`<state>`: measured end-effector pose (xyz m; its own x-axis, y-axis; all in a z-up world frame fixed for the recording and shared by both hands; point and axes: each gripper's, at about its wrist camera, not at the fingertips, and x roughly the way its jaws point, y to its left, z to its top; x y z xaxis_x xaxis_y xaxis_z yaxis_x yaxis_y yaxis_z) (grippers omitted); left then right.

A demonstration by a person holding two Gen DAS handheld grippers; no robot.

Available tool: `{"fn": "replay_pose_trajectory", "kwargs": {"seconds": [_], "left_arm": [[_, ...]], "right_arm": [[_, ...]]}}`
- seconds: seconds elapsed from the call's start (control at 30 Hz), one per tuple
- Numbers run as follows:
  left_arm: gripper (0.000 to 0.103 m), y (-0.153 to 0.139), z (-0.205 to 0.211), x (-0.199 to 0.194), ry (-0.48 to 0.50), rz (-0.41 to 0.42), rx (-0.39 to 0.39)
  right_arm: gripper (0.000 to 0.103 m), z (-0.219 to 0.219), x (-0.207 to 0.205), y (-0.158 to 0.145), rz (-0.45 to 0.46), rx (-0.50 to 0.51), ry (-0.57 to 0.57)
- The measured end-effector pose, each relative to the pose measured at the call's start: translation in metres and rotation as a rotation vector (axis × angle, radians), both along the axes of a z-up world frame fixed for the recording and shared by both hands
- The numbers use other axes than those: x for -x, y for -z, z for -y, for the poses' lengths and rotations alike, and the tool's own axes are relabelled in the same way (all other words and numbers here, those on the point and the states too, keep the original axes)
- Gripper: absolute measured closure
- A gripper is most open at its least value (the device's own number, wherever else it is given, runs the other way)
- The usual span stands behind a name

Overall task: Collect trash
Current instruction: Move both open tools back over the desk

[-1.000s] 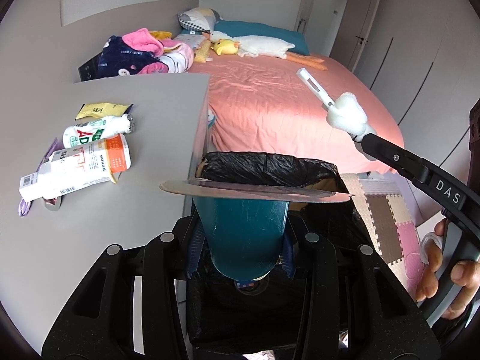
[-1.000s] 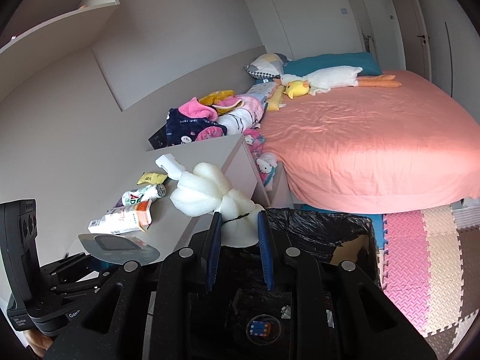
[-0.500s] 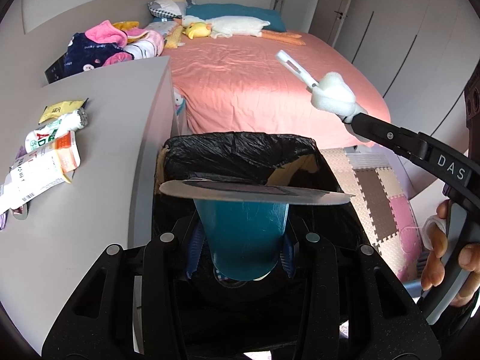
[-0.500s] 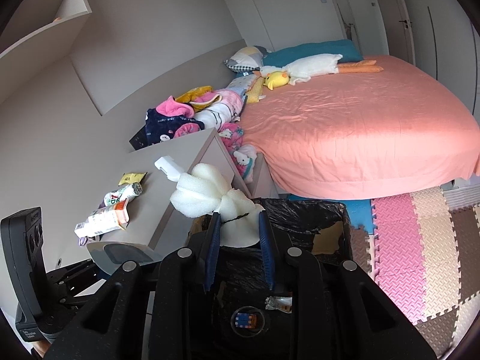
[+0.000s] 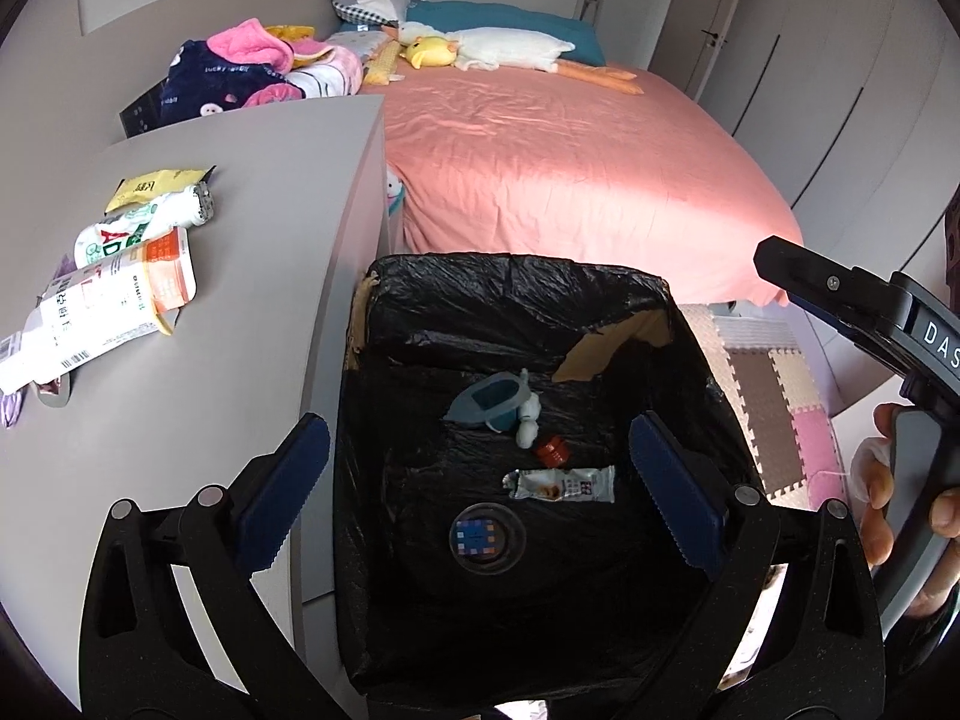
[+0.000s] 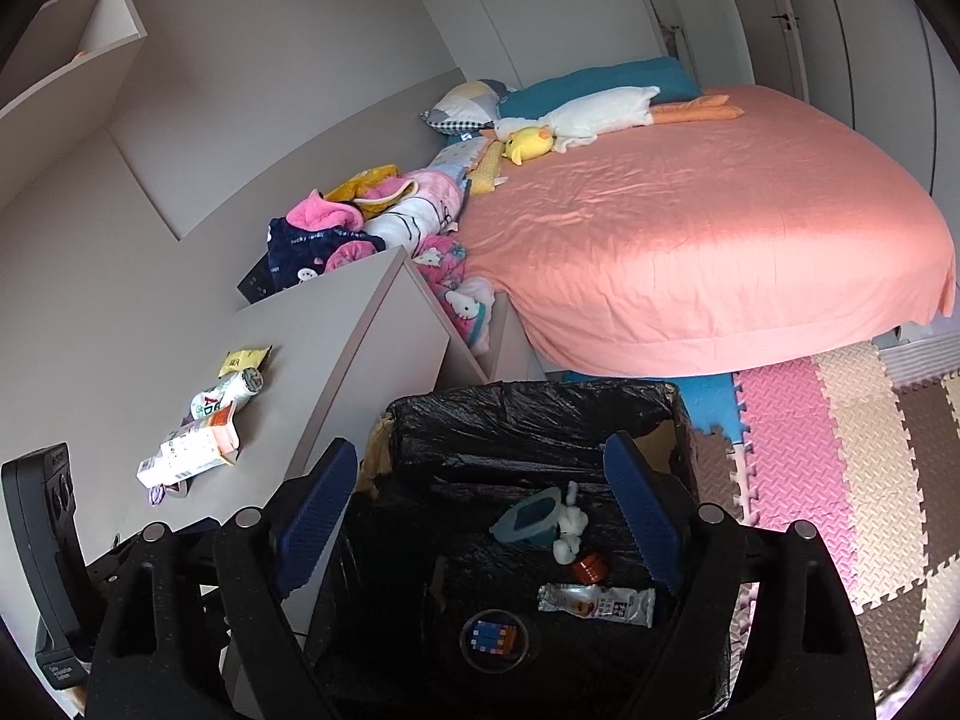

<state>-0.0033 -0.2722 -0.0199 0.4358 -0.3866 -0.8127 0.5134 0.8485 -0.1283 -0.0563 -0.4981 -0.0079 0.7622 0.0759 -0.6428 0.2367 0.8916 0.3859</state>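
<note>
Both grippers hang open and empty over a bin lined with a black bag (image 5: pixel 516 294) (image 6: pixel 528 414). My left gripper (image 5: pixel 480 492) and right gripper (image 6: pixel 480 528) each have jaws wide apart. Inside the bin lie a teal cup (image 5: pixel 489 405) (image 6: pixel 528 522), a white foam piece (image 5: pixel 528 420) (image 6: pixel 570 531), a red cap (image 5: pixel 552 450) (image 6: pixel 589 567), a silver wrapper (image 5: pixel 564 485) (image 6: pixel 600 603) and a round lid (image 5: pixel 487 537) (image 6: pixel 493 641). On the grey desk (image 5: pixel 240 300) (image 6: pixel 324 348) lie a white-orange carton (image 5: pixel 102 306) (image 6: pixel 192 456), a bottle (image 5: pixel 144 228) (image 6: pixel 228 396) and a yellow packet (image 5: pixel 156 186) (image 6: pixel 246 357).
A bed with a pink sheet (image 5: pixel 570 168) (image 6: pixel 690 228) stands behind the bin. Clothes (image 5: pixel 252 72) are piled at the desk's far end. Foam floor mats (image 6: pixel 840 480) lie to the right. The right gripper's body (image 5: pixel 870 312) shows at the right of the left wrist view.
Both grippers opened. The teal cup dropped from the left gripper and the white foam piece from the right gripper; both now lie in the bin.
</note>
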Motion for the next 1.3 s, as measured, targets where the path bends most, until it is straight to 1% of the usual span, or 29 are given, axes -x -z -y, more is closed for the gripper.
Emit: {"fn": "replay_pose_trajectory", "kwargs": {"seconds": [0.27,0.5,0.67,0.73,1.0,1.3], "left_arm": [[0.006,0.007,-0.02,-0.012,-0.066,-0.026,0.019],[0.006,0.011,-0.048,-0.027,-0.155,-0.052,0.047],[0.006,0.015,-0.07,-0.04,-0.227,-0.074,0.067],[0.006,0.015,-0.078,-0.046,-0.262,-0.08,0.078],[0.006,0.008,-0.11,-0.075,-0.42,-0.106,0.129],[0.006,0.013,-0.142,-0.11,-0.601,-0.181,0.205]], "right_arm": [[0.018,-0.013,-0.01,0.007,-0.009,0.012,-0.044],[0.018,-0.031,-0.027,0.015,-0.019,0.019,-0.09],[0.018,-0.048,-0.041,0.014,-0.008,0.077,-0.132],[0.018,-0.055,-0.048,0.015,-0.012,0.09,-0.153],[0.018,-0.066,-0.07,0.02,-0.021,0.072,-0.186],[0.018,-0.078,-0.102,0.02,-0.008,0.069,-0.217]]}}
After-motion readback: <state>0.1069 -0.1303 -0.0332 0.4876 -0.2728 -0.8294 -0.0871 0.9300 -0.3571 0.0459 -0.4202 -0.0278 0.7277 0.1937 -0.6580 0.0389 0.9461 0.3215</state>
